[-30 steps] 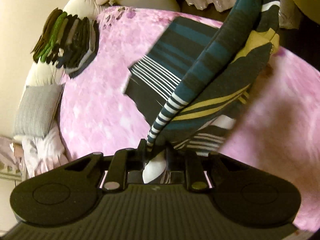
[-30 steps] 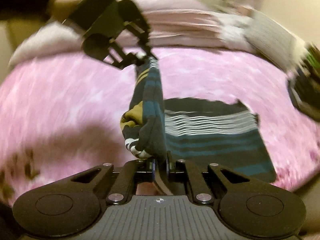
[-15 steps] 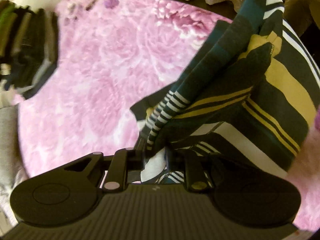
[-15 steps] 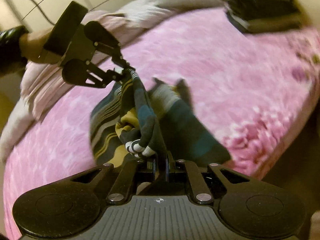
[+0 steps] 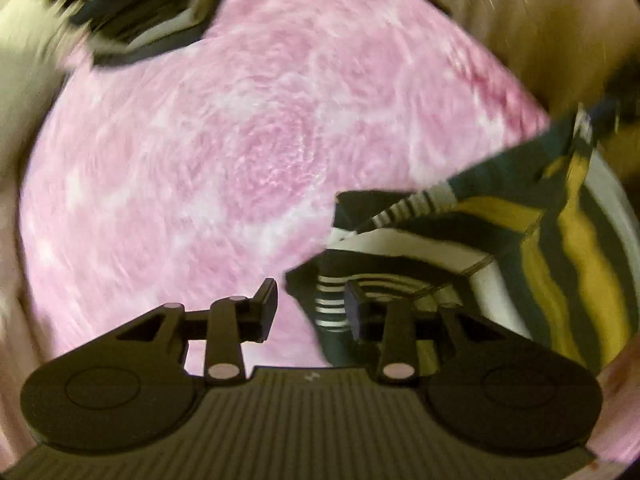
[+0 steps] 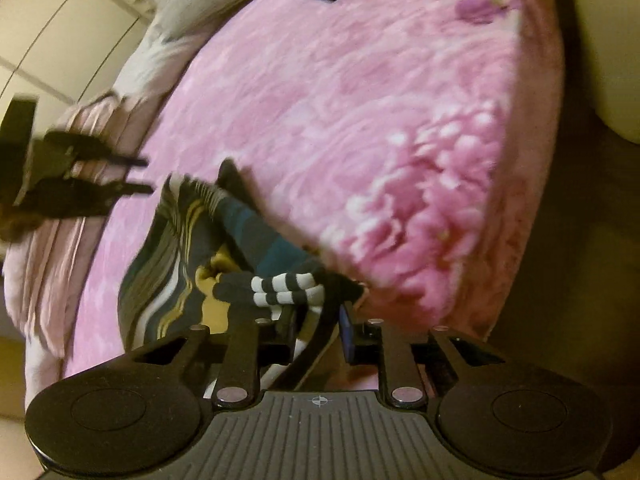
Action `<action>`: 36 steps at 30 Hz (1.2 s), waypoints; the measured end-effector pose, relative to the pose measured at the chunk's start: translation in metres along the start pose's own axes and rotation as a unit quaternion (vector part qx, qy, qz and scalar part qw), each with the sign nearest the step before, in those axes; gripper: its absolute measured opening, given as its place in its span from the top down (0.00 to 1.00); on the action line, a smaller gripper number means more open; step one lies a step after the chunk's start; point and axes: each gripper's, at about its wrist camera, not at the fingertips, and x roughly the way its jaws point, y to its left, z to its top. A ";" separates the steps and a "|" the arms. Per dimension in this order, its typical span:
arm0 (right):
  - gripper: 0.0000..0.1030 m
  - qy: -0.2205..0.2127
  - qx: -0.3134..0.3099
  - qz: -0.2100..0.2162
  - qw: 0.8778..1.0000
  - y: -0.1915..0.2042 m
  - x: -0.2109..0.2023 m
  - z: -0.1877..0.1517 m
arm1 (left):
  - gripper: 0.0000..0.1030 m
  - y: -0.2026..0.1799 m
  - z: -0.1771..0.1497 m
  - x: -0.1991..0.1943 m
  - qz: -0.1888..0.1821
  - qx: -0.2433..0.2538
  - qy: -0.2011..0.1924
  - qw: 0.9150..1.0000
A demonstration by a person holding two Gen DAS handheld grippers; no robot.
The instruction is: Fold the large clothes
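While the striped garment (image 5: 532, 232) lies bunched near the edge of the pink blanket (image 5: 224, 152), its dark, teal, yellow and white bands spread to the right of my left gripper (image 5: 311, 304). That gripper's jaws stand wide apart with nothing between them, the cloth's corner just beside its right finger. In my right wrist view the same garment (image 6: 188, 264) runs from the blanket toward my right gripper (image 6: 318, 330), whose jaws are parted, with a fold of striped cloth passing between them; whether they pinch it, I cannot tell. Beyond, blurred, a stack of dark folded clothes (image 5: 132, 20) sits at the blanket's far side, well apart.
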 end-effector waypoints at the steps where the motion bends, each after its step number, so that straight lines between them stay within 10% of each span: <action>1: 0.83 -0.003 0.003 0.002 1.000 0.002 -0.003 -0.002 | 0.70 0.000 -0.004 -0.001 -0.017 -0.029 -0.008 0.999; 15: 0.79 -0.018 0.096 -0.006 0.995 -0.029 0.036 0.007 | 0.71 -0.002 -0.005 0.060 -0.040 -0.140 -0.008 0.989; 24: 0.77 -0.053 -0.004 0.003 0.999 0.023 -0.013 0.007 | 0.75 -0.003 -0.017 0.008 -0.043 -0.158 -0.020 0.986; 30: 0.77 0.010 -0.087 0.063 0.994 0.052 0.037 0.009 | 0.73 -0.026 -0.012 0.055 -0.063 -0.148 -0.009 0.987; 36: 0.79 0.008 -0.016 0.053 0.998 0.010 0.076 0.025 | 0.71 -0.007 -0.011 0.062 -0.050 -0.169 -0.012 0.984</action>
